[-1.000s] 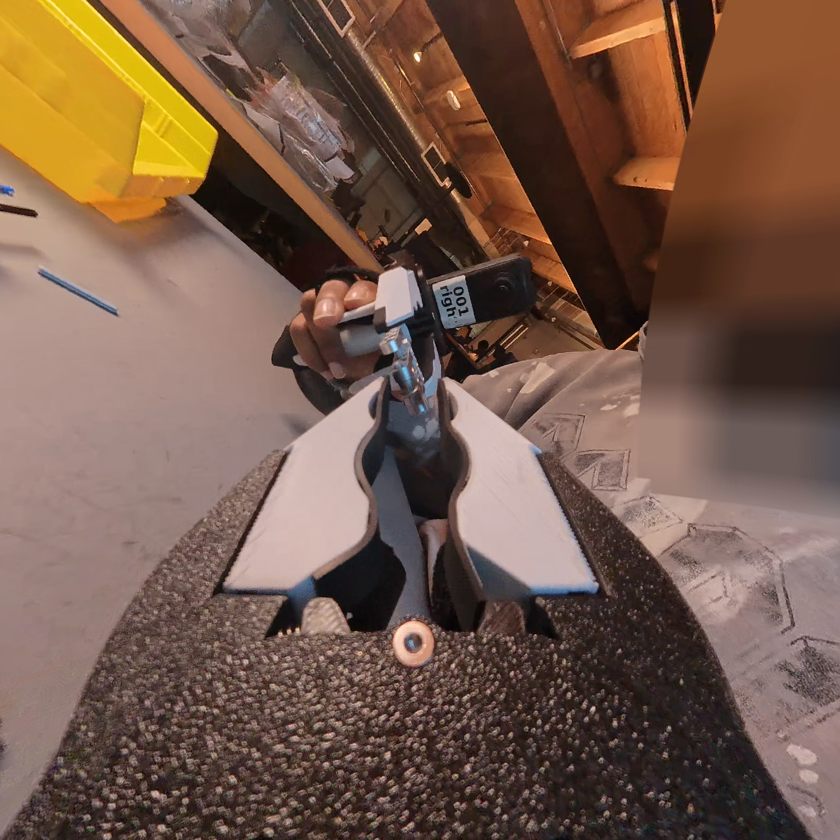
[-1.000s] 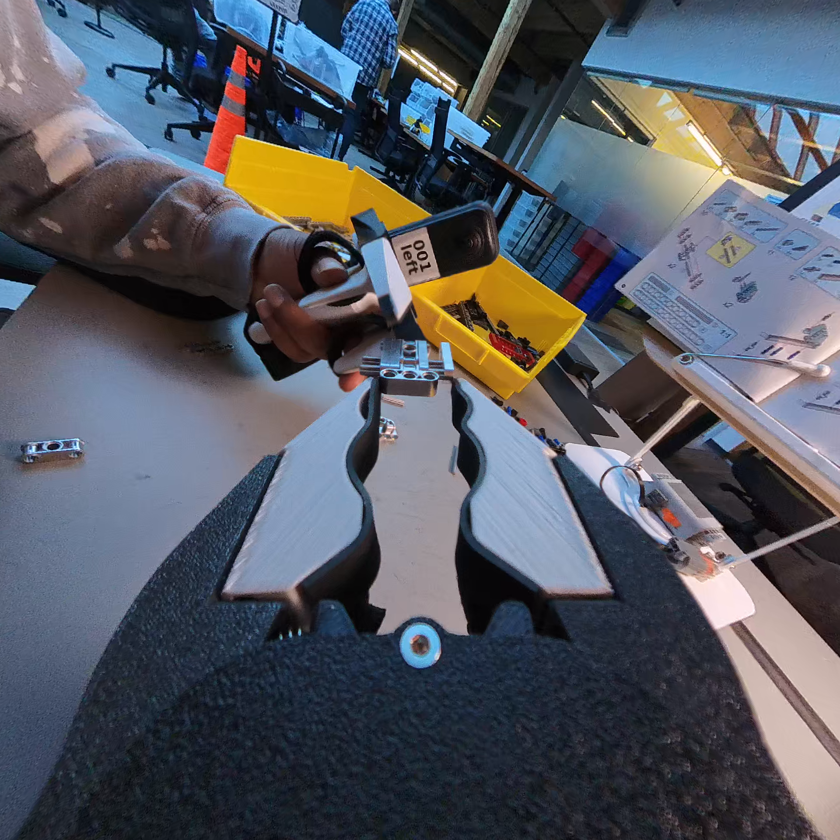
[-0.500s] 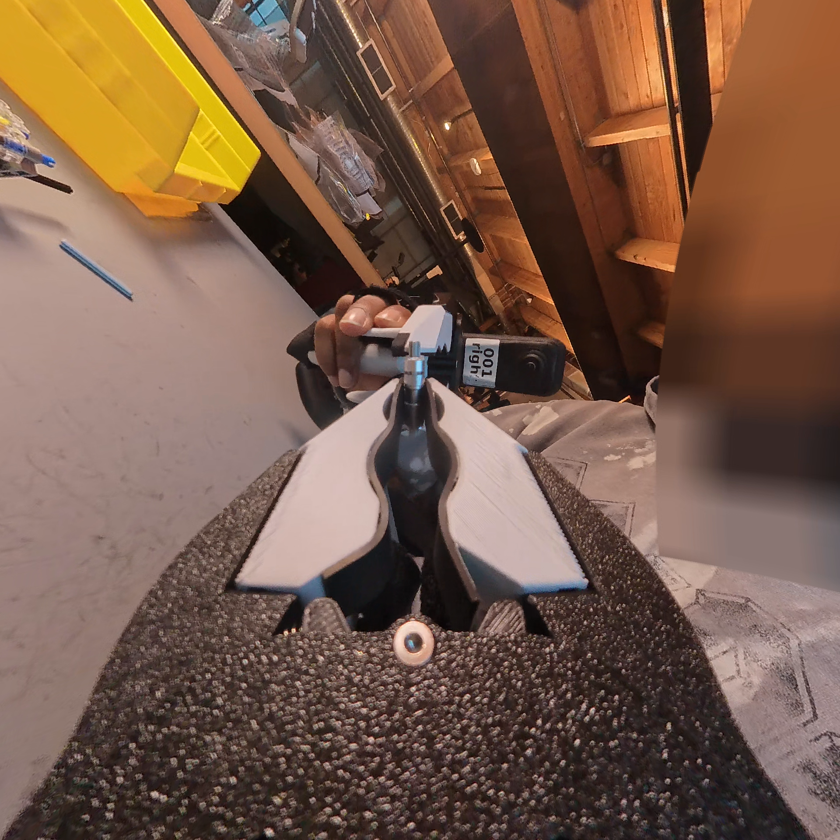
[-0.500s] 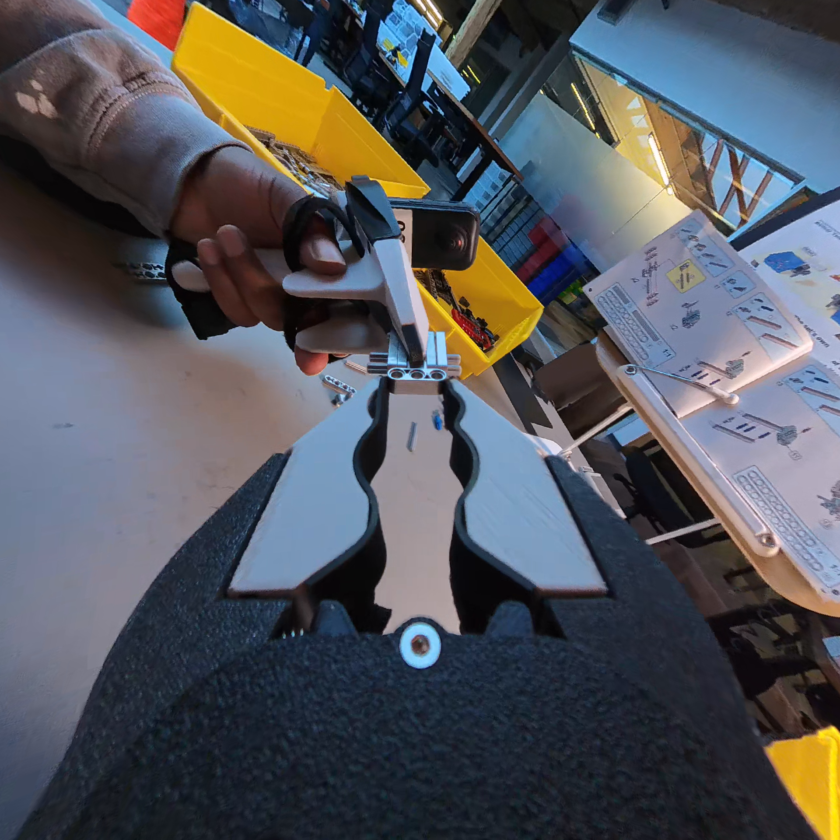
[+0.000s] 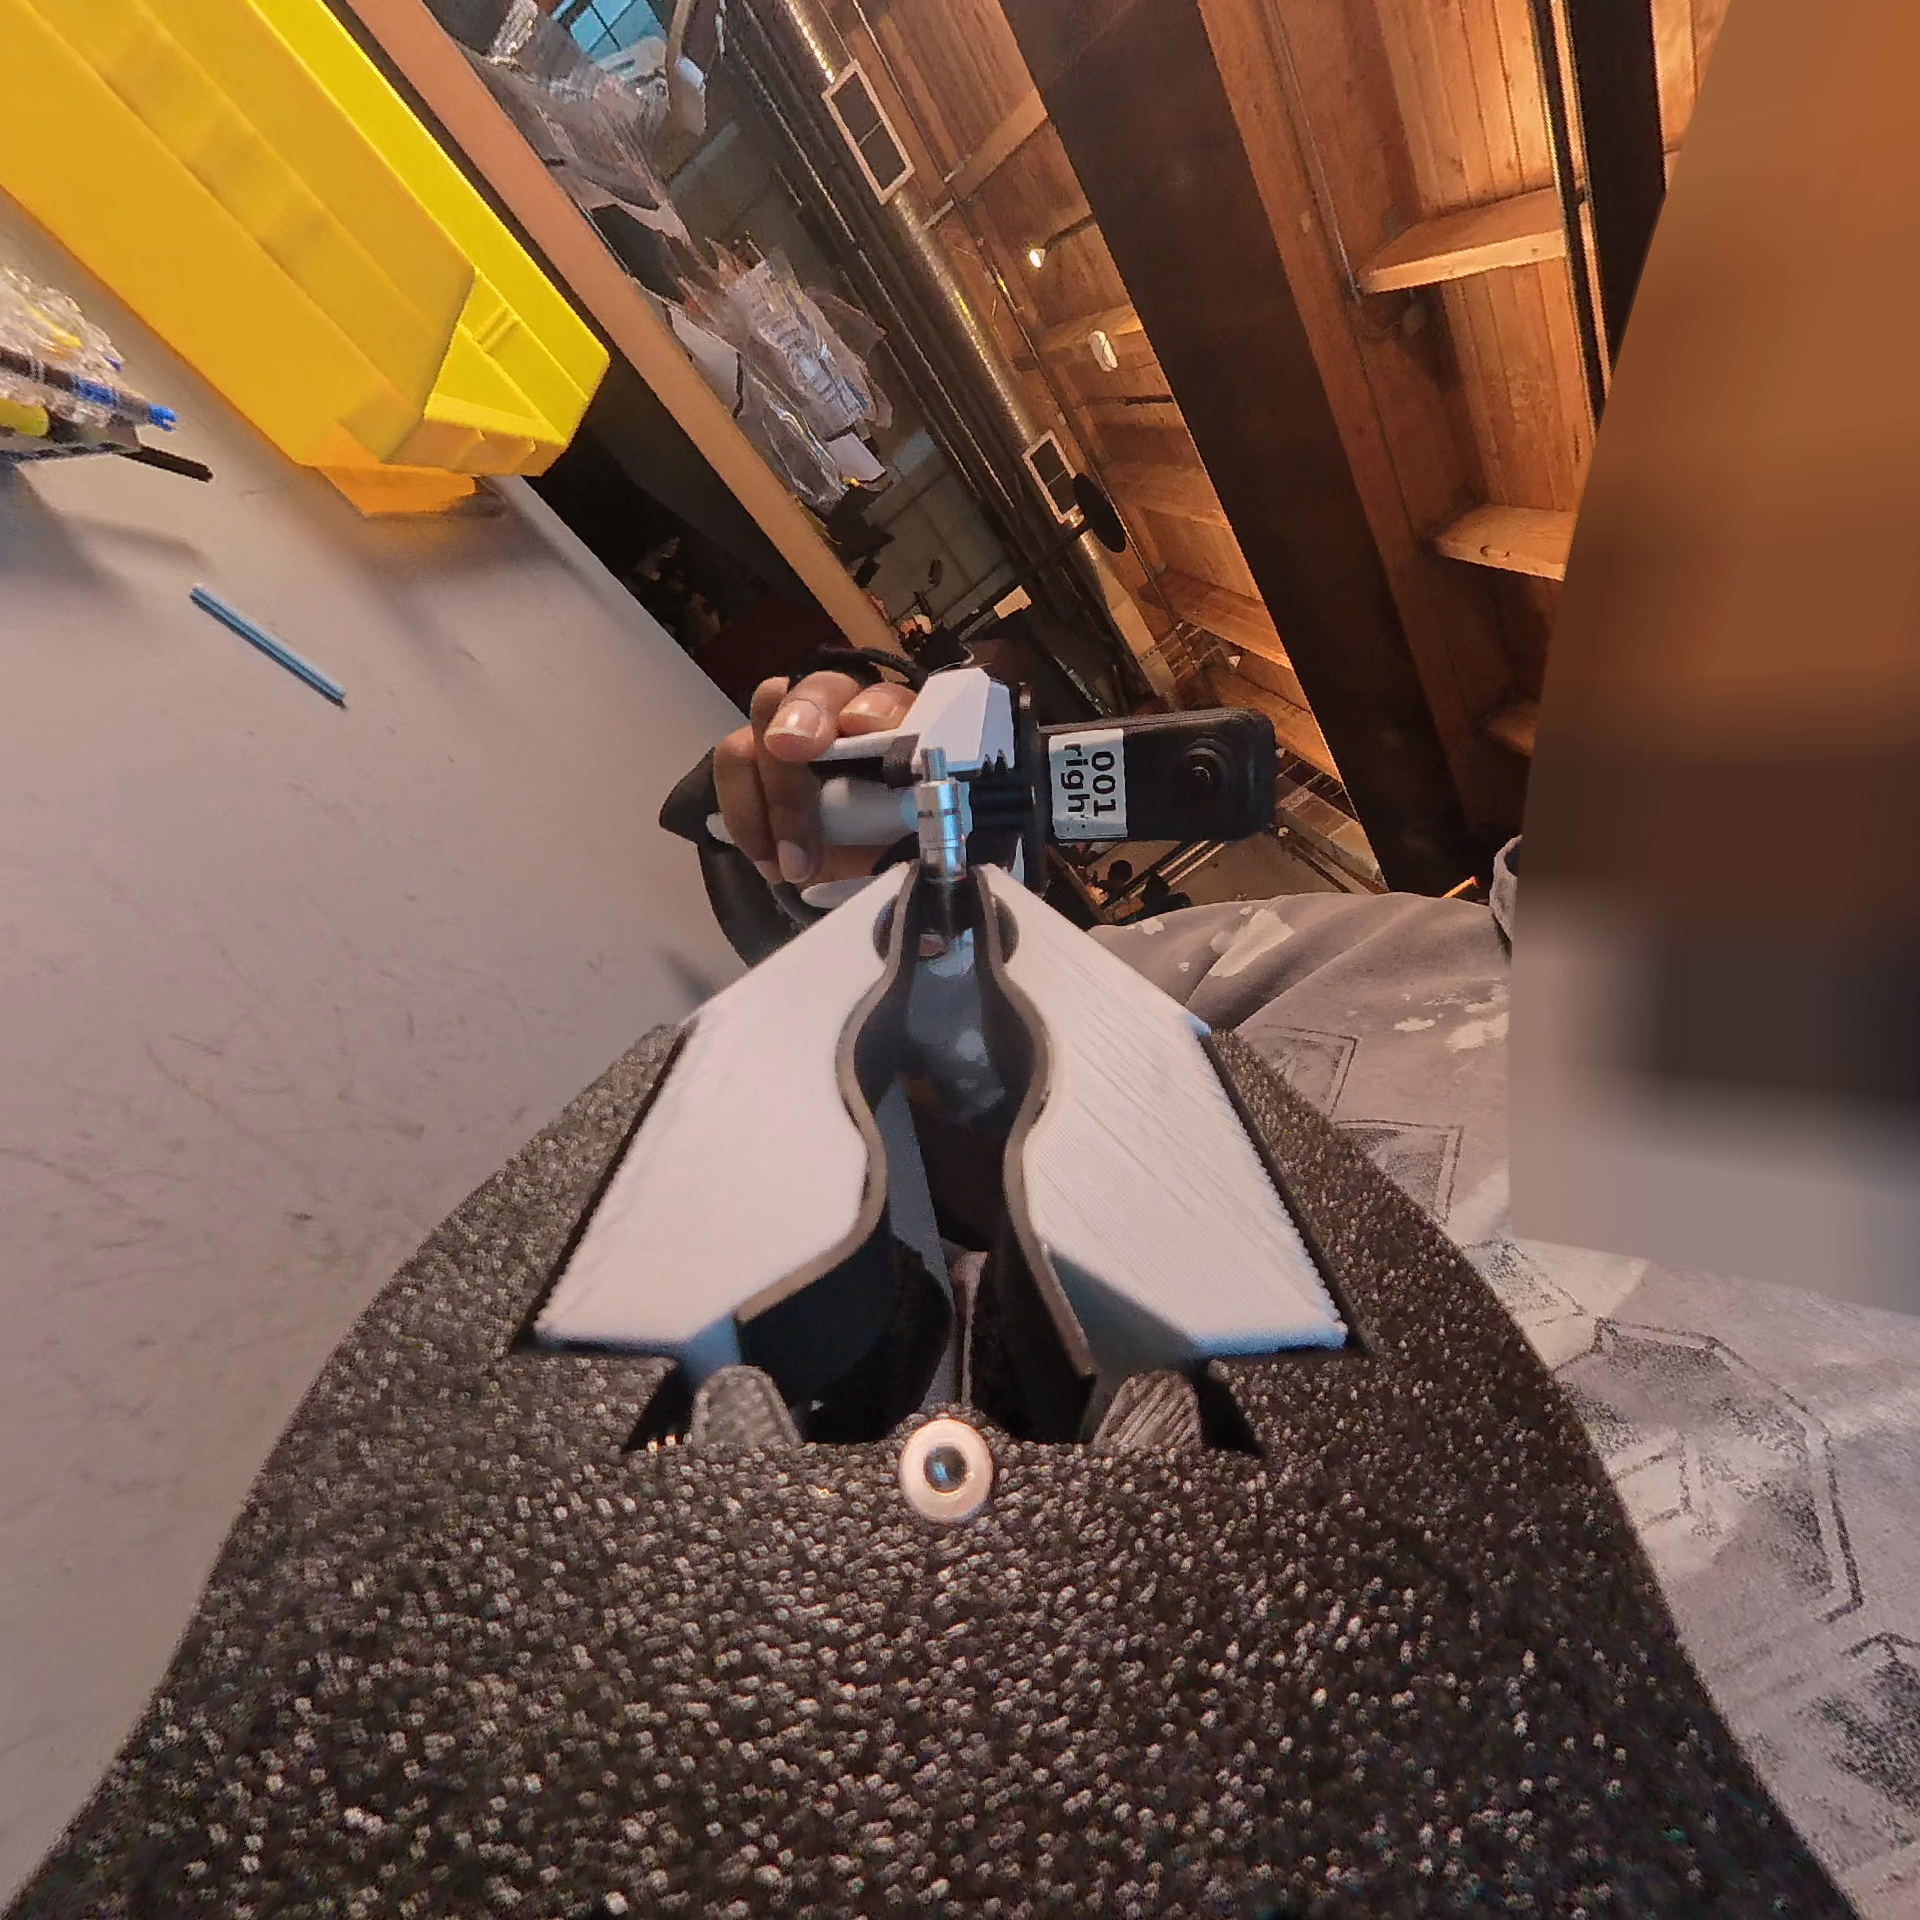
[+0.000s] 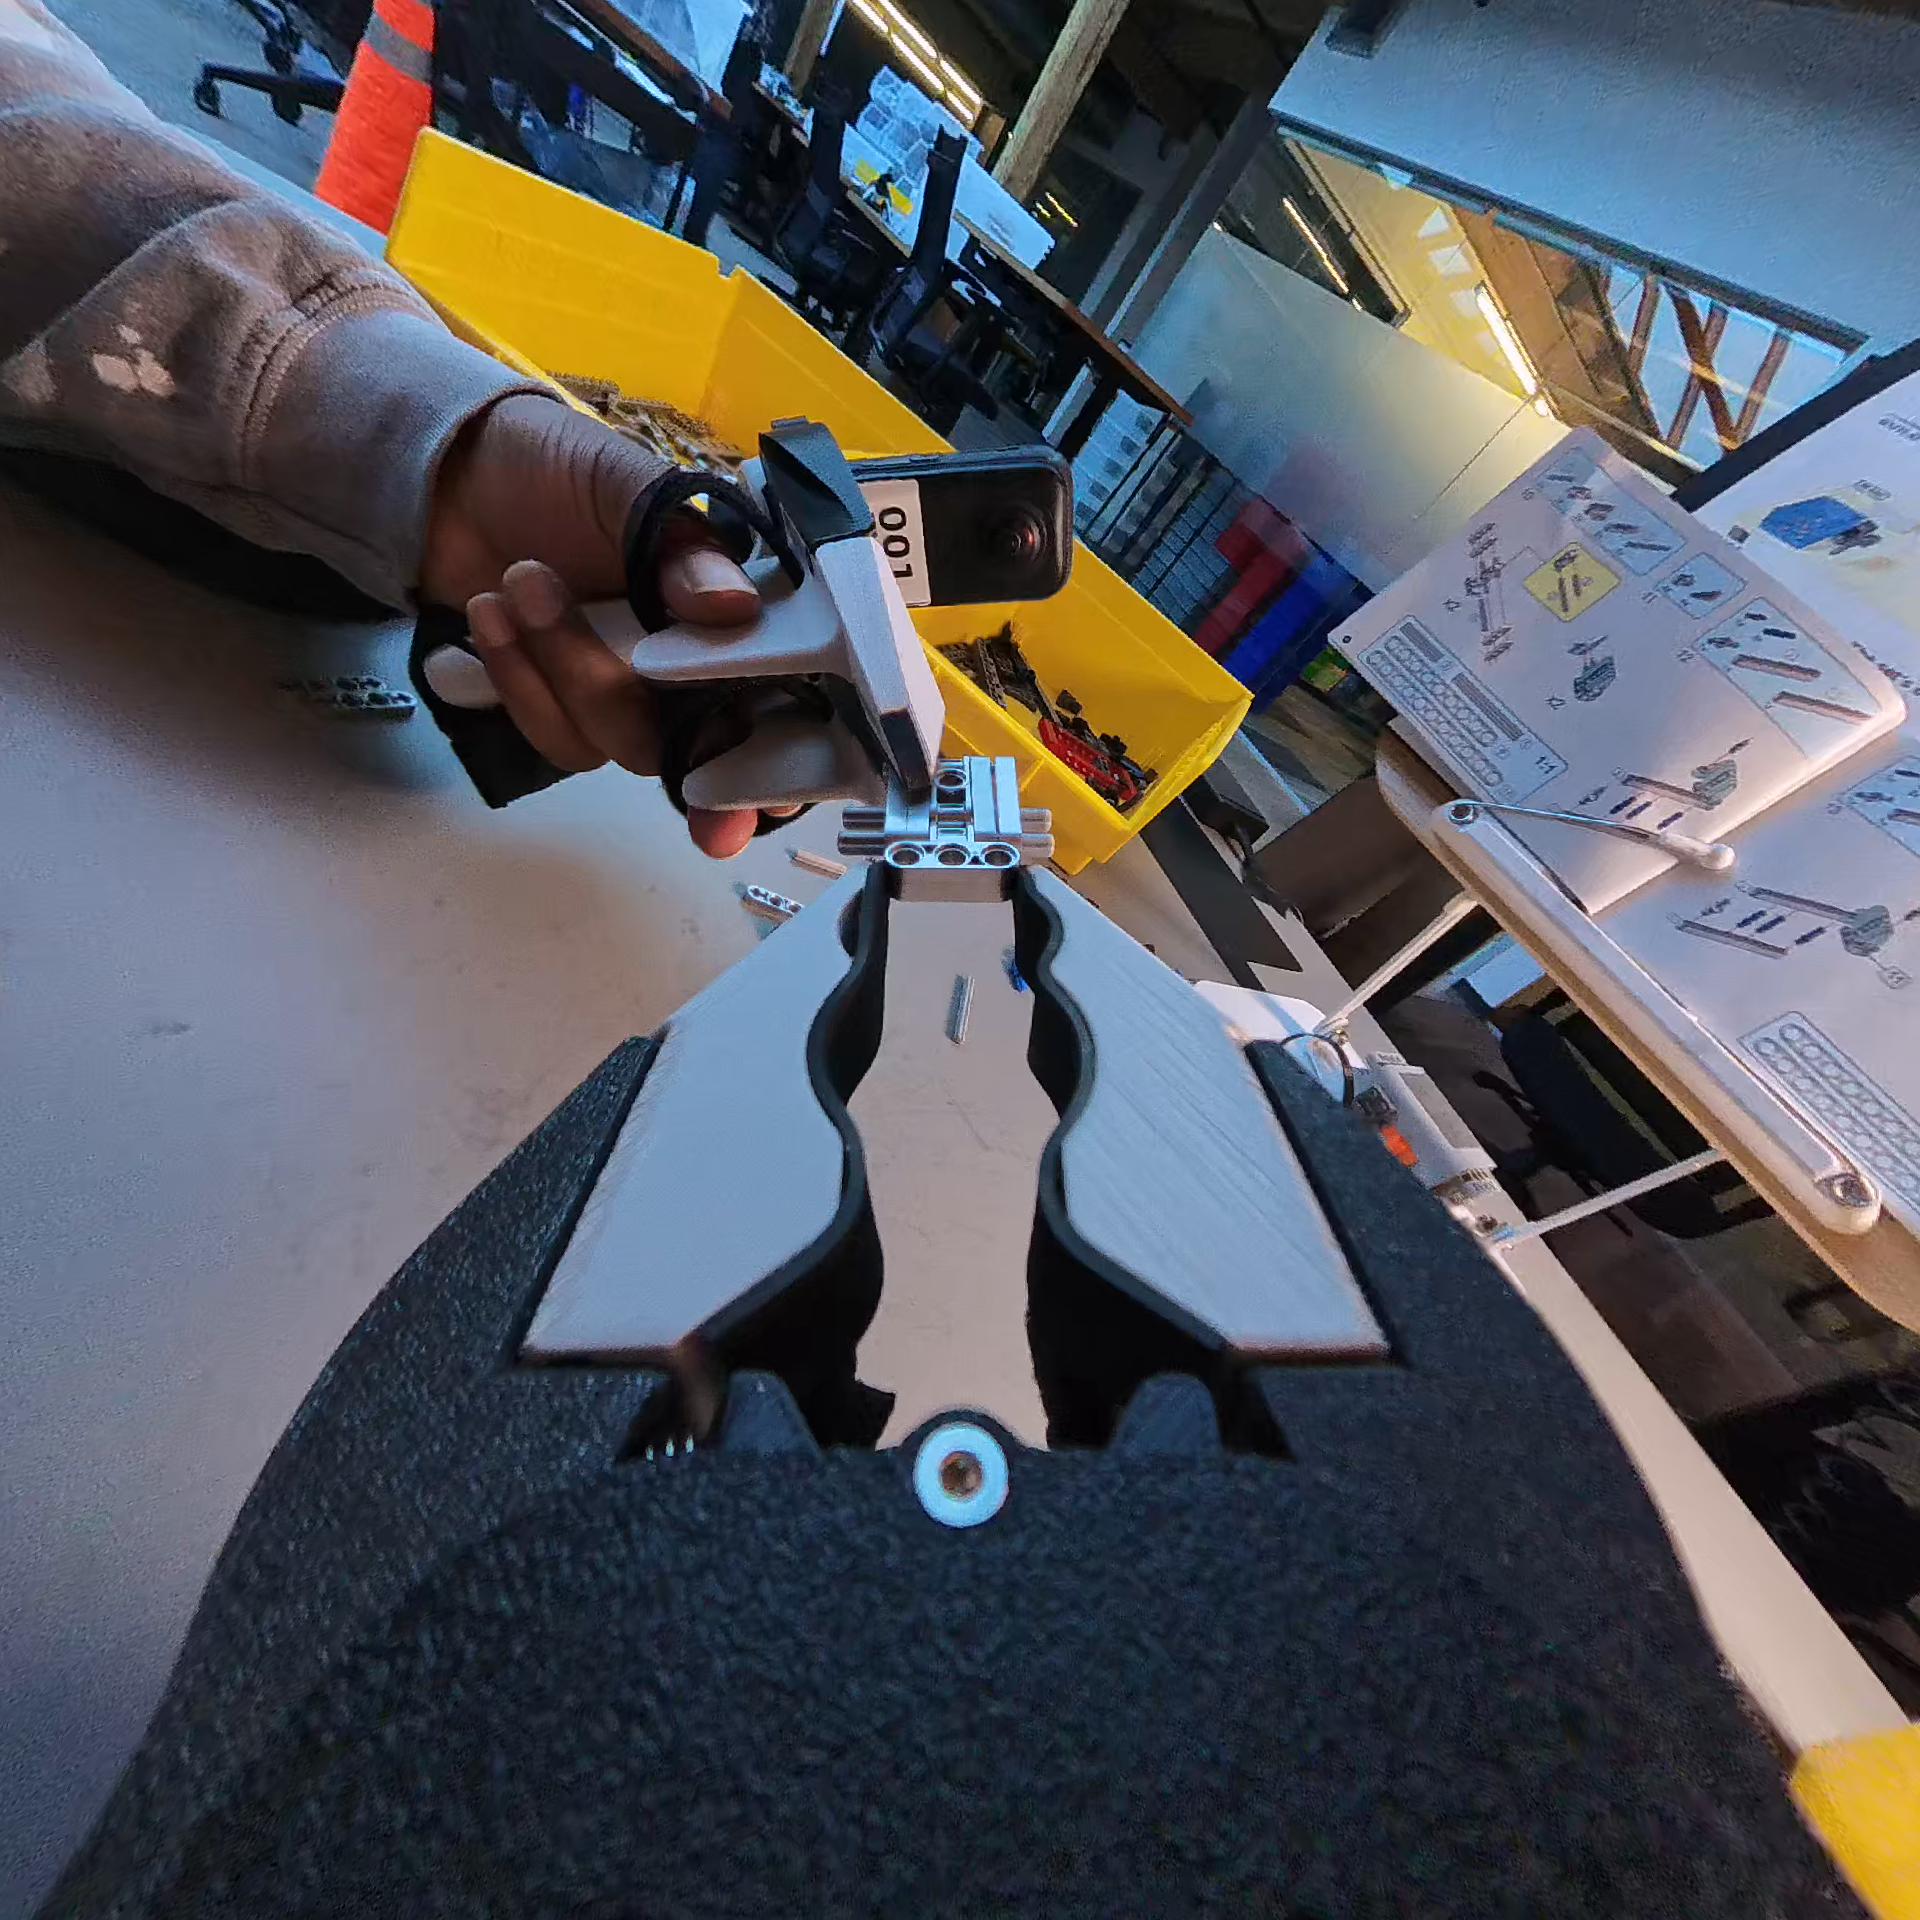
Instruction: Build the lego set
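Note:
A small grey studless building-toy assembly (image 6: 951,826), with three holes along its front, sits between my two grippers above the table. My right gripper (image 6: 951,883) is shut on its lower part. My left gripper (image 5: 940,883) is shut on its other side, where it shows edge-on as a narrow grey pin-like piece (image 5: 938,816). In the right wrist view the left gripper's fingers (image 6: 883,665) come down onto the assembly's top, held by a hand (image 6: 540,582). In the left wrist view the right gripper (image 5: 935,748) lies just beyond the piece.
Yellow bins (image 6: 644,301) with dark and red parts stand behind; another yellow bin (image 5: 312,260) sits at the table's far side. An instruction sheet on a stand (image 6: 1621,665) is at the right. Loose small parts (image 6: 960,1006), a beam (image 6: 348,694) and a blue rod (image 5: 267,644) lie on the table. Only a small space, under 4 cm, lies between the two pairs of fingers.
Both grippers have tilted and shifted while staying together on the grey assembly. In the left wrist view the piece has turned edge-on and the left fingers have closed in narrower.

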The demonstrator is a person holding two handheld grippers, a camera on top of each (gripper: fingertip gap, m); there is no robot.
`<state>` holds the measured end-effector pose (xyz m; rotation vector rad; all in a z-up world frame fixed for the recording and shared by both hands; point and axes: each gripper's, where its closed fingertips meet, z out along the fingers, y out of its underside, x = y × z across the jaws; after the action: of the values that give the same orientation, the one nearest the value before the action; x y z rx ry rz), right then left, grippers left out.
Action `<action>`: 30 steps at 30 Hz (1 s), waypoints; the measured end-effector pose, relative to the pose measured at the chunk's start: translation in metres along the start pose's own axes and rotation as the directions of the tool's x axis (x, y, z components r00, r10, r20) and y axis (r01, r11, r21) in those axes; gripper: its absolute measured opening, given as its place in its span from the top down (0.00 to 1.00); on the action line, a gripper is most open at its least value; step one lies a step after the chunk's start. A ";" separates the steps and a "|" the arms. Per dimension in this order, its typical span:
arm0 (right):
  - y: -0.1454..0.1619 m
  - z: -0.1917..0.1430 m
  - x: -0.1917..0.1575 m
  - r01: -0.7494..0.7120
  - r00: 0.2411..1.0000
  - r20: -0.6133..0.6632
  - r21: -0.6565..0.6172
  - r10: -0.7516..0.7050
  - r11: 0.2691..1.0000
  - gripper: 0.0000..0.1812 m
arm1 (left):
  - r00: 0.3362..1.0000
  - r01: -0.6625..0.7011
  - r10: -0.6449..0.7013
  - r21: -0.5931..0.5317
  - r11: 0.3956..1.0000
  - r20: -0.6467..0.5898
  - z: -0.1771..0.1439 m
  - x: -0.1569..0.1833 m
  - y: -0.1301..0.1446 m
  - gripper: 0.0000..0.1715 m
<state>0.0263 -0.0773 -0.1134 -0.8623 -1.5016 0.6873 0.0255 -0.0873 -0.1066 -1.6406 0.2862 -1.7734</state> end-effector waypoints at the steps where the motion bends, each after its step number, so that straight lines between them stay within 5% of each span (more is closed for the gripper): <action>1: 0.000 0.000 0.000 -0.006 1.000 0.000 0.003 0.006 1.000 0.88 | 1.000 -0.004 0.004 0.001 1.000 0.004 0.000 0.000 0.000 0.96; 8: 0.016 0.005 0.001 -0.052 0.999 0.000 -0.061 0.052 0.997 0.88 | 0.992 -0.036 0.032 0.030 0.999 0.125 -0.006 -0.018 -0.005 0.97; 12: 0.010 0.006 0.007 -0.084 0.996 -0.024 -0.045 0.083 0.995 0.76 | 0.973 -0.032 0.010 0.092 0.995 0.229 -0.018 -0.038 -0.015 0.97; 16: 0.012 0.023 0.006 -0.060 0.995 -0.089 -0.122 0.049 0.991 0.75 | 0.955 -0.045 0.016 0.093 0.995 0.295 -0.013 -0.049 -0.011 0.97; 23: 0.047 0.038 0.000 0.007 0.994 -0.099 -0.309 -0.039 0.951 0.81 | 0.927 -0.099 0.085 0.020 0.995 0.366 -0.001 -0.054 0.002 0.97; 30: 0.049 0.037 0.000 -0.007 0.995 -0.095 -0.322 -0.025 0.947 0.87 | 0.923 -0.086 0.075 0.014 0.996 0.377 -0.002 -0.057 0.004 0.97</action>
<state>-0.0039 -0.0480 -0.1577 -1.1189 -1.5513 0.3895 0.0229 -0.0557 -0.1538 -1.8763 0.1452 -1.3578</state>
